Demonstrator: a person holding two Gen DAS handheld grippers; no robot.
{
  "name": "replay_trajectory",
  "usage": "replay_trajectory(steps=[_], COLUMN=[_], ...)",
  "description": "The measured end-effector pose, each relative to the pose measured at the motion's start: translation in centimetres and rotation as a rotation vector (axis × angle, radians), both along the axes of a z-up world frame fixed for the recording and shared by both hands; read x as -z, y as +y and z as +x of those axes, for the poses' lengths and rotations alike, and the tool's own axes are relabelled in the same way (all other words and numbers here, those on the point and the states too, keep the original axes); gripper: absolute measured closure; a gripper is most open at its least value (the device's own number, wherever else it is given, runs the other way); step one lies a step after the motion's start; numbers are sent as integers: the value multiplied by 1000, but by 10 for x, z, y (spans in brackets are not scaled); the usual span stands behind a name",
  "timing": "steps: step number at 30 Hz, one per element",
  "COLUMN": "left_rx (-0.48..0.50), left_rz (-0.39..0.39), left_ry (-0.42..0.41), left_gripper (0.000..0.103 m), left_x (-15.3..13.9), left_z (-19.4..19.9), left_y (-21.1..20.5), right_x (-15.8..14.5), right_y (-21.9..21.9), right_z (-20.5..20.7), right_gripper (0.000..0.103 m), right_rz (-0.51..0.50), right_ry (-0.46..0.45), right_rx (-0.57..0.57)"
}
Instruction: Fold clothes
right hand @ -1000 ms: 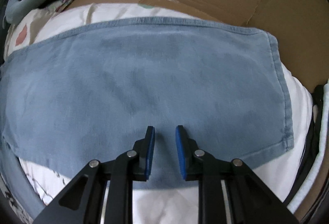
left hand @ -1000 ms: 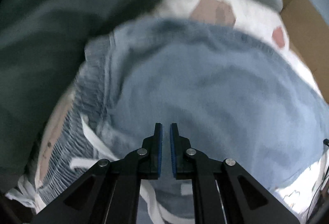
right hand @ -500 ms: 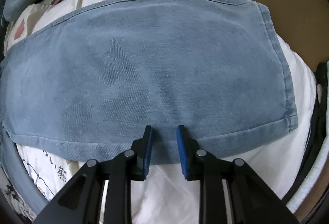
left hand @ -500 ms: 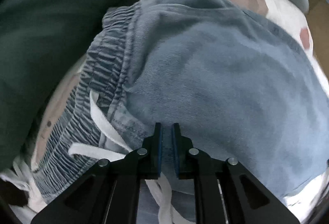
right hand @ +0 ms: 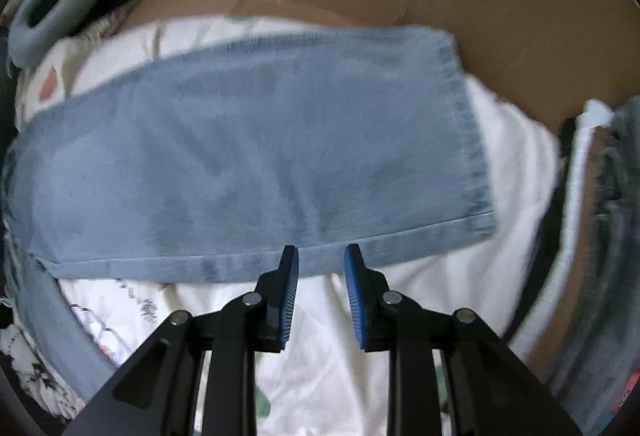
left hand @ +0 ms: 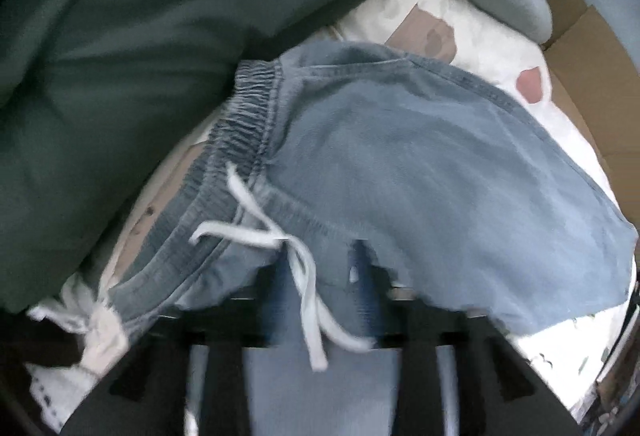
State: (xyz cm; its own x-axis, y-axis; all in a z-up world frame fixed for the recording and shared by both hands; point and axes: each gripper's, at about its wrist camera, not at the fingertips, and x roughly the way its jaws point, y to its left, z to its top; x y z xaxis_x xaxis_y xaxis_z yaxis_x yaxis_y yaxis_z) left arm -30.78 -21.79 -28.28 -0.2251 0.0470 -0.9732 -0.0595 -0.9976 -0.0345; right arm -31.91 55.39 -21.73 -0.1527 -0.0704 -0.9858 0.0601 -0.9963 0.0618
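Light blue denim trousers (right hand: pixel 248 164) lie spread flat on a white printed bedsheet (right hand: pixel 432 276). The right hand-held gripper (right hand: pixel 320 260) points straight down above the trousers' near hem, fingers slightly apart, nothing between them. The left hand-held gripper (left hand: pixel 320 276), blurred, hangs over the gathered waistband (left hand: pixel 240 132) beside the white drawstring (left hand: pixel 276 236), its jaws opening, empty.

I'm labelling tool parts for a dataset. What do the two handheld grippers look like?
The right gripper has black angular linkage arms with silver round pivot bolts and ribbed blue pads. The left gripper shows the same black frame, blurred and partly covered by denim.
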Motion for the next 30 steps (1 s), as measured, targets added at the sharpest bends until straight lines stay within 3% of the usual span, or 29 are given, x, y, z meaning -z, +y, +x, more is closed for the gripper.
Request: replay_trajectory(steps=[2, 6, 10, 13, 14, 22, 30], left_rx=[2, 32, 54, 85, 97, 159, 156], left_rz=[4, -10, -23, -8, -8, 33, 48], left_ry=[-2, -32, -33, -48, -49, -16, -13], left_gripper=[45, 45, 44, 31, 26, 26, 25], left_x=[-1, -30, -73, -97, -105, -167, -195], left_z=[1, 25, 56, 73, 82, 129, 164], left_y=[14, 20, 6, 6, 1, 24, 7], right_x=[-24, -79, -131, -169, -179, -245, -304], right_y=[8, 32, 38, 48, 50, 59, 83], right_z=[3, 22, 19, 34, 37, 69, 118], right_gripper=[80, 78, 75, 66, 66, 65, 59], right_rz=[-14, -56, -79, -103, -114, -138, -186], right_ry=[18, 55, 80, 94, 94, 114, 181], right_rx=[3, 24, 14, 28, 36, 10, 19])
